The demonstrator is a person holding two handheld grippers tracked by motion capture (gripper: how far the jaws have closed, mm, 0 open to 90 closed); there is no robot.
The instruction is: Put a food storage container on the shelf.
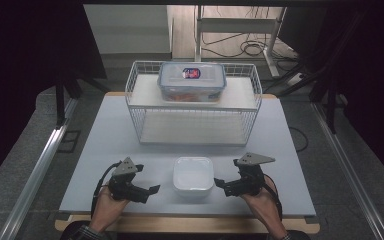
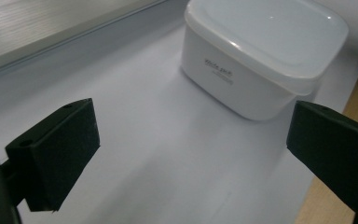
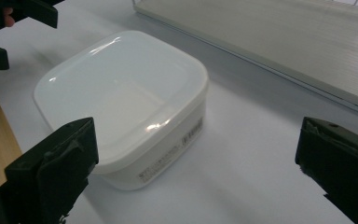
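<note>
- One white lidded plastic container [image 1: 193,174] sits on the white table mat [image 1: 105,130], close to the near edge, right between the two grippers.
- Left gripper [image 1: 152,190] is just beside it on the left, jaws spread wide, nothing between them, pointing at the container.
- Right gripper [image 1: 219,183] is just beside it on the right, jaws also spread wide and not touching the tub.
- Further back there's a white wire rack [image 1: 192,102] with a shelf board.
- Up on that shelf sits a clear clip-lock food box [image 1: 192,81] with a blue-rimmed lid and a sticker on top.
</note>
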